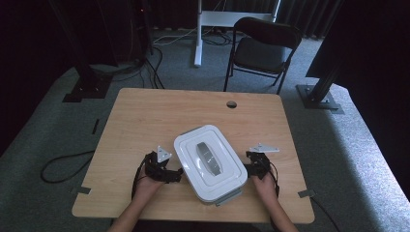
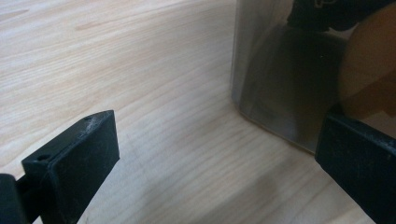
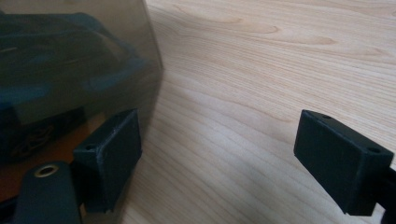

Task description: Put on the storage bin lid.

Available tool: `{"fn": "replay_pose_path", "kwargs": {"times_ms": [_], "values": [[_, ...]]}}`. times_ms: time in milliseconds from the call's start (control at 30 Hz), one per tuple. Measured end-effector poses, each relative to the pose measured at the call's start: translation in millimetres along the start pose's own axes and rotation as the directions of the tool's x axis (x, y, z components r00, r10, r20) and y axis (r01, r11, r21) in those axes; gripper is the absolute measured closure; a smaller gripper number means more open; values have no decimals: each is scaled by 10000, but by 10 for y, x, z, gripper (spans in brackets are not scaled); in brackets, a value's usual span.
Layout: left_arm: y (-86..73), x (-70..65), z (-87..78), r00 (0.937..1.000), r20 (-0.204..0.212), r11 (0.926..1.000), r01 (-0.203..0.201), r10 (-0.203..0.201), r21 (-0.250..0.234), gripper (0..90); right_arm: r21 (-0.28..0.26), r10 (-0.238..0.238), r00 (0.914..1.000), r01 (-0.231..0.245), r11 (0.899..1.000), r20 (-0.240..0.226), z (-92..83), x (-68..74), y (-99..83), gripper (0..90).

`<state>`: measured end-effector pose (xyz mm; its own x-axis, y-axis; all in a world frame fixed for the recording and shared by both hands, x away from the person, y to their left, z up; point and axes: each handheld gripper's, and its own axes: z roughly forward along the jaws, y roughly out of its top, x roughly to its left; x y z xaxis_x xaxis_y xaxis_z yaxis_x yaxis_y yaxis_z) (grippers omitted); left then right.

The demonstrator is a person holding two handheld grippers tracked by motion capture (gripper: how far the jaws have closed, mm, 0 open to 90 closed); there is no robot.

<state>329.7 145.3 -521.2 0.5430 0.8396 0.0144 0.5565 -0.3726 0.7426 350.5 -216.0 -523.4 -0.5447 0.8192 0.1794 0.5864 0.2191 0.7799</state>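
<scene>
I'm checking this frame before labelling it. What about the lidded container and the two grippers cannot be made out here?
- Contents of the clear plastic container: high view, hidden under its white lid with a grey handle.
- Container's top: left gripper view, cut off by the upper edge; the wall shows murky reflections.
- Inside: right gripper view, the dark translucent wall blurs it.
- Left gripper and right gripper contact: high view, too small.

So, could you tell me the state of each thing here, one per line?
Container: closed, white lid on, resting on the table.
Left gripper: open, at the container's left side.
Right gripper: open, at its right side.
Chair: unoccupied.
</scene>
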Motion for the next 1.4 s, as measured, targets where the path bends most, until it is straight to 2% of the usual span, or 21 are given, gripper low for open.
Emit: {"fn": "replay_pose_path", "kwargs": {"times_ms": [133,200,300,433,567,700,1100,1367,1400], "values": [[49,20,41,9999,-81,10000,-77,77,43,2,-166,150,9998,-152,9997,-149,-16,32,-40,157],[67,36,55,9999,-112,9999,-125,126,47,2,-65,242,9987,-245,9997,-452,-5,43,-54,155],[81,71,74,9998,-106,9999,-137,138,70,2,-125,34,9997,-37,9999,-249,-9,88,-56,156],[105,121,89,9997,-184,9998,-178,180,125,2,-124,-500,9987,499,9987,-85,-23,168,-39,163],[134,164,107,9992,-293,9995,-264,269,161,2,-76,-412,9987,410,9991,-309,-17,217,-43,166],[143,193,122,9992,-285,9996,-283,285,73,2,-272,-265,9983,251,9993,-528,-29,237,-43,168],[147,260,128,9992,-358,9998,-203,202,-20,2,-207,-557,9923,538,9983,-1107,-33,317,-76,176],[115,320,95,9999,84,9997,95,-93,-228,2,-381,-367,9930,325,9987,-1127,-19,298,-84,130],[102,335,87,9999,68,9994,144,-142,-306,2,-379,-379,9947,344,9987,-955,-20,298,-83,130]]}}
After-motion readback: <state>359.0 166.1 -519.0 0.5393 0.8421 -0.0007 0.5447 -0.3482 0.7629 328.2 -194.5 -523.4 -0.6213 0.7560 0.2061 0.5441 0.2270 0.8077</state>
